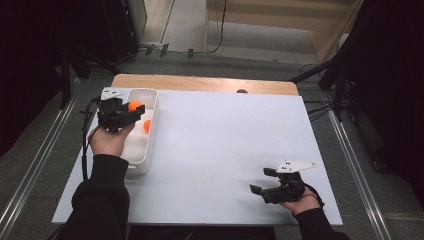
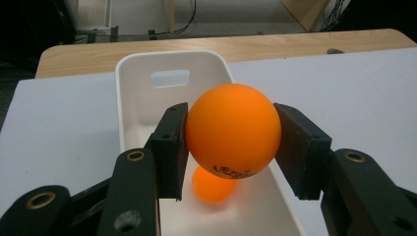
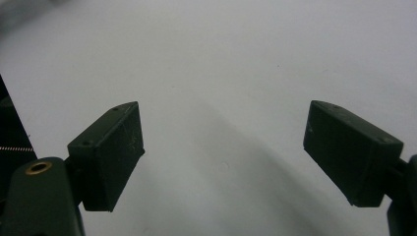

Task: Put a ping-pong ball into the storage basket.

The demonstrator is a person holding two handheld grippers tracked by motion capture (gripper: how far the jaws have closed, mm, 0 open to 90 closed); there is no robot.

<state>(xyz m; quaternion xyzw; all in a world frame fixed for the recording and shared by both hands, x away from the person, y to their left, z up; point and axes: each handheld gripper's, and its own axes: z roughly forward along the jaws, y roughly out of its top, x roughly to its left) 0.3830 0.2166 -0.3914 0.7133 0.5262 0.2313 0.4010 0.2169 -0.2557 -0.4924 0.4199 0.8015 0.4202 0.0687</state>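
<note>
Smooth round orange ball point(image 2: 233, 129) in left tool point(image 2: 231, 142)

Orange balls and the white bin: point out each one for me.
Held ball point(image 2: 233, 129), left gripper view, its front face.
Second ball point(image 2: 212, 187), left gripper view, its lower half.
White bin point(image 1: 153, 131), high view, its right wall.

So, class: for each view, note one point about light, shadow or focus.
High view: the room's edges are dark while the table is evenly lit. Left gripper view: the held ball is sharp, with soft sheen. Right gripper view: the tongs are blurred and cast faint shadows on the white surface.
</note>
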